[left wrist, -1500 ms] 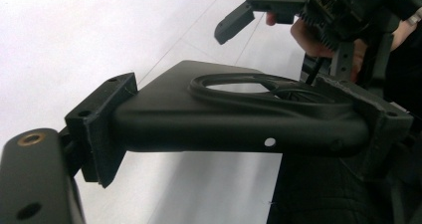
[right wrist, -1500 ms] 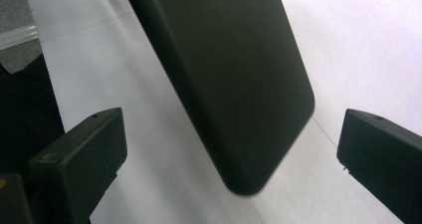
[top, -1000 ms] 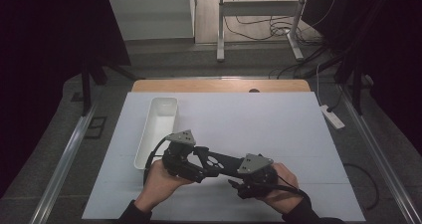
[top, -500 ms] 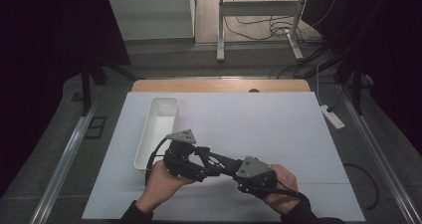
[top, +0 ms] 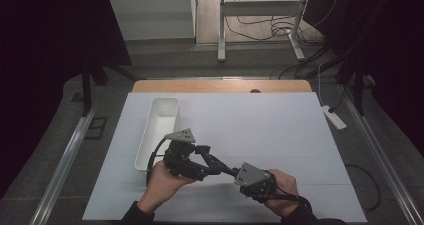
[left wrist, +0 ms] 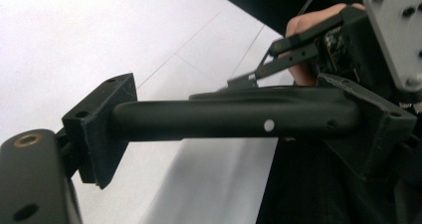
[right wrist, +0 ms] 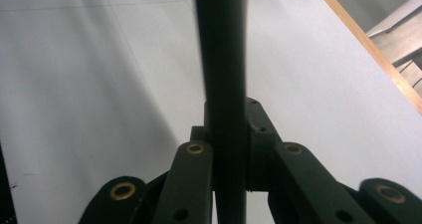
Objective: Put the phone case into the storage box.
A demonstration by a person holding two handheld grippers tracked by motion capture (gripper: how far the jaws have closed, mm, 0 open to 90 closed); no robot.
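Handing over the black bar (left wrist: pixel 224 119), held above the tabletop (top: pixel 260 120) near the white tray (top: pixel 161 120), calls for patience. The left tongs (top: pixel 212 162) are spread wide and clamp it end to end. The right tongs (right wrist: pixel 224 154) have just been closing and now pinch its shaft (squarely, it seems). Confirm that pinch before the left lets go.

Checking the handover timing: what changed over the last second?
The right gripper has just been closing its jaws onto the black bar, which the left gripper holds by its ends. Both hands hardly moved; the white tray stayed put.
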